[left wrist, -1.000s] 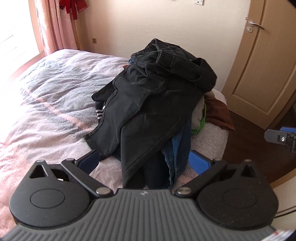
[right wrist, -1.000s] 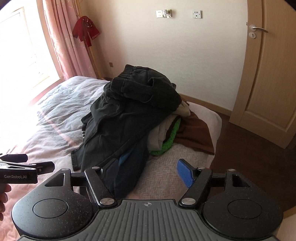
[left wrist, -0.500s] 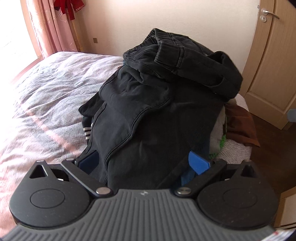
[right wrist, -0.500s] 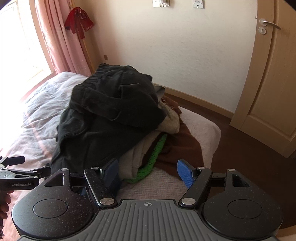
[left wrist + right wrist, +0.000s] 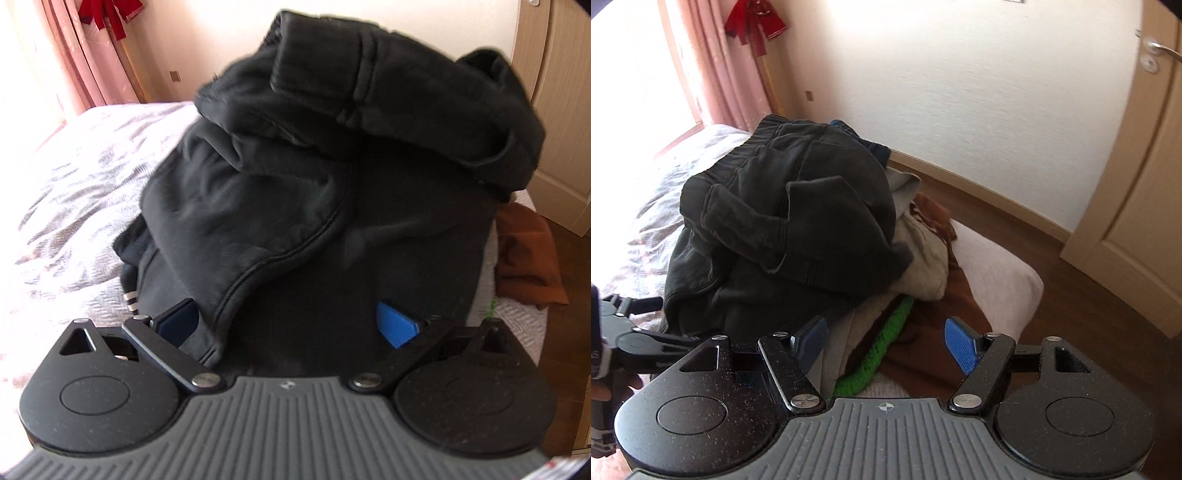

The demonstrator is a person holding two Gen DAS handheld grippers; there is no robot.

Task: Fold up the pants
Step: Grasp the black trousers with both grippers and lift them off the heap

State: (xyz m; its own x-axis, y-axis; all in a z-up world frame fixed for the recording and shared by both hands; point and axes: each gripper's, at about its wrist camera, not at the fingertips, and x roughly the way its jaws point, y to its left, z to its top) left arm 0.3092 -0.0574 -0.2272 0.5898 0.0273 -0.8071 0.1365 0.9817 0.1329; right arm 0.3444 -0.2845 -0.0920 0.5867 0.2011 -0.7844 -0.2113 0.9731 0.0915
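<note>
The crumpled black cotton pants [image 5: 332, 206] top a heap of clothes at the bed's [image 5: 74, 206] right end. The left gripper [image 5: 288, 325] is spread wide with pants fabric between its fingers, unclamped. The right gripper [image 5: 886, 343], equally wide, hangs empty near a fuzzy green garment [image 5: 882, 350].

Pink curtain [image 5: 713, 74], wooden door [image 5: 1137, 206]

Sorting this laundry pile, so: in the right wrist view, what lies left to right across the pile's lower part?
Black pants → beige garment → green knit → brown garment → bare bed corner.
</note>
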